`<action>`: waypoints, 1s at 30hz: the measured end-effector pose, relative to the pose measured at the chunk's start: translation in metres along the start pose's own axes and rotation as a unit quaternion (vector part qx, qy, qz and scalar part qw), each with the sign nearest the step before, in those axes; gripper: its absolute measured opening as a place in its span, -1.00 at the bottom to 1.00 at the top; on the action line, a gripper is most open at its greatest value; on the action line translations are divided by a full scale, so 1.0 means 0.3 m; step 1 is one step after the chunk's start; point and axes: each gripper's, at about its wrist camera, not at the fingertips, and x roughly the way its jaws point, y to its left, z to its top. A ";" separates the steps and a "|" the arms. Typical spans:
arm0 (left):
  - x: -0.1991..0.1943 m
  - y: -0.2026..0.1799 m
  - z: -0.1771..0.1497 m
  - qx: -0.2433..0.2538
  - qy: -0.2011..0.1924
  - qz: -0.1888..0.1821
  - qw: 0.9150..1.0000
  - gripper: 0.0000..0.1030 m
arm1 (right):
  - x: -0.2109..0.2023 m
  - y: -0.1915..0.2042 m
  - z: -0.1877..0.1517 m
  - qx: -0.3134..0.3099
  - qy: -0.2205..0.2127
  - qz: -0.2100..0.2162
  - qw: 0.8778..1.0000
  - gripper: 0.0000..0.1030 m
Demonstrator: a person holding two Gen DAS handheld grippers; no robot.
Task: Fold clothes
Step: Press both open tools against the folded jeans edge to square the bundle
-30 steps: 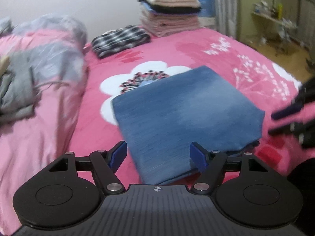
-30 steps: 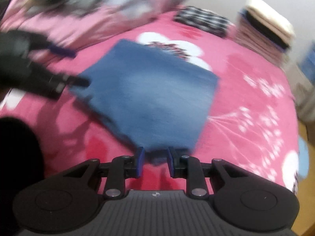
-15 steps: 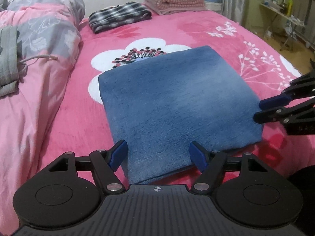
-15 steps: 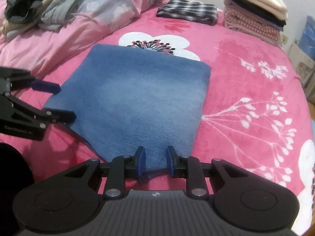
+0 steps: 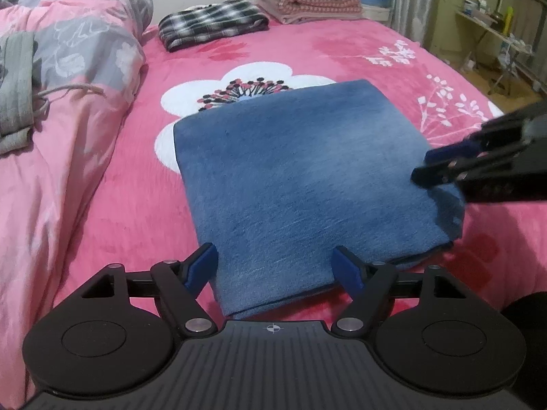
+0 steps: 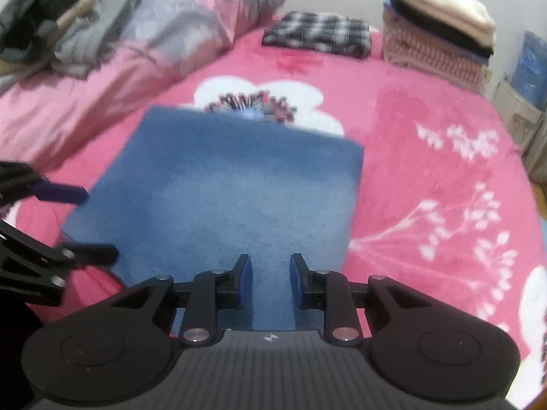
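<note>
A folded blue denim garment (image 5: 307, 171) (image 6: 239, 188) lies flat on the pink flowered bedspread (image 5: 342, 51). My left gripper (image 5: 275, 256) hovers over its near corner, jaws wide and opening. The corner lies between and under the fingers, and the pads do not press on it. In the right wrist view the left gripper (image 6: 92, 223) shows at the garment's left edge. My right gripper (image 6: 270, 266) is over the garment's near part, its blue pads a narrow gap apart with flat denim showing through. In the left wrist view the right gripper (image 5: 430, 165) sits above the right corner.
A folded plaid garment (image 5: 212, 22) (image 6: 318, 34) and a stack of folded clothes (image 5: 307, 0) (image 6: 437, 24) sit at the far end of the bed. A heaped pink and grey quilt (image 5: 68, 102) with loose grey clothes (image 5: 13, 78) fills the left side. The bed edge runs along the right.
The right gripper has moved in from beside the garment to above its right corner and near edge. The left gripper's view has tipped slightly; the garment has stayed flat.
</note>
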 end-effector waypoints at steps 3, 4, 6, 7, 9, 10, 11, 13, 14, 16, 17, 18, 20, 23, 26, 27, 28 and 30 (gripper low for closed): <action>0.002 0.008 -0.003 -0.009 0.001 -0.003 1.000 0.52 | 0.006 -0.001 -0.006 0.004 -0.003 0.001 1.000 -0.47; 0.002 0.010 -0.003 -0.011 0.003 -0.004 1.000 0.52 | 0.007 -0.007 -0.007 0.011 -0.003 0.004 1.000 -0.47; 0.003 0.014 0.000 -0.016 0.006 -0.005 1.000 0.52 | 0.009 -0.016 -0.007 0.023 -0.002 0.007 1.000 -0.46; 0.003 0.015 0.001 -0.019 0.008 -0.005 1.000 0.53 | 0.010 -0.018 -0.006 0.028 -0.001 0.008 1.000 -0.45; 0.004 0.017 0.003 -0.025 0.011 -0.005 1.000 0.55 | 0.013 -0.017 -0.004 0.030 0.002 0.008 1.000 -0.42; 0.005 0.019 0.003 -0.029 0.012 -0.005 1.000 0.56 | 0.015 -0.014 -0.004 0.030 0.003 0.007 1.000 -0.39; 0.005 0.021 0.002 -0.032 0.013 -0.005 0.999 0.57 | 0.016 -0.011 -0.005 0.030 0.003 0.006 1.000 -0.38; 0.006 0.025 0.002 -0.041 0.016 -0.004 0.999 0.60 | 0.017 -0.005 -0.007 0.029 0.002 0.003 1.000 -0.33; 0.007 0.028 0.001 -0.046 0.018 -0.005 0.999 0.60 | 0.017 -0.003 -0.008 0.030 0.001 0.003 1.000 -0.31; 0.009 0.035 -0.001 -0.056 0.021 -0.007 0.998 0.63 | 0.017 -0.001 -0.011 0.032 0.000 0.003 0.999 -0.25; 0.011 0.040 -0.003 -0.063 0.024 -0.010 0.998 0.63 | 0.018 0.000 -0.012 0.032 -0.001 0.003 0.999 -0.22; 0.013 0.045 -0.004 -0.069 0.027 -0.013 0.997 0.63 | 0.018 0.002 -0.012 0.030 -0.001 0.003 1.000 -0.19; 0.018 0.056 -0.008 -0.082 0.033 -0.019 0.996 0.64 | 0.020 0.008 -0.013 0.027 -0.001 0.001 1.000 -0.16; 0.021 0.068 -0.012 -0.095 0.039 -0.024 0.994 0.64 | 0.020 0.016 -0.015 0.024 -0.002 -0.002 1.000 -0.13; 0.019 0.070 -0.015 -0.098 0.039 -0.024 0.994 0.65 | 0.021 0.021 -0.016 0.024 -0.003 -0.003 1.000 -0.08; 0.019 0.071 -0.016 -0.099 0.040 -0.025 0.994 0.65 | 0.021 0.022 -0.017 0.023 -0.003 -0.002 1.000 -0.05; 0.019 0.072 -0.017 -0.101 0.040 -0.026 0.994 0.65 | 0.022 0.024 -0.017 0.021 -0.003 -0.002 1.000 -0.01; 0.020 0.076 -0.019 -0.106 0.042 -0.028 0.993 0.66 | 0.023 0.031 -0.018 0.016 -0.003 -0.002 1.000 0.05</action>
